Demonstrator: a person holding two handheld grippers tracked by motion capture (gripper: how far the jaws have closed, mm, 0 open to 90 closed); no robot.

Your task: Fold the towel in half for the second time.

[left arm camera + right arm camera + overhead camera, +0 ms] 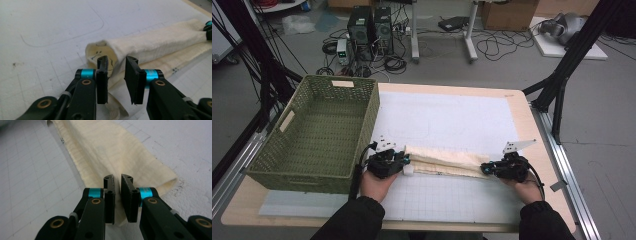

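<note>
A cream cloth (447, 161), folded into a long narrow strip, lies across the white mat near the table's front. My left gripper (406, 161) is at its left end. In the left gripper view the jaws (117, 62) stand apart, with the cloth's (160, 42) folded end loose between them and not pressed. My right gripper (486, 169) is at the strip's right end. In the right gripper view its jaws (117, 178) are nearly together, pinching a fold of the cloth (112, 147).
A green woven basket (367, 115) stands at the table's left, close beside my left hand. The white gridded mat (452, 115) stretches behind the cloth. The table's right edge (537, 145) is near my right gripper. Cables and computer cases sit on the floor beyond.
</note>
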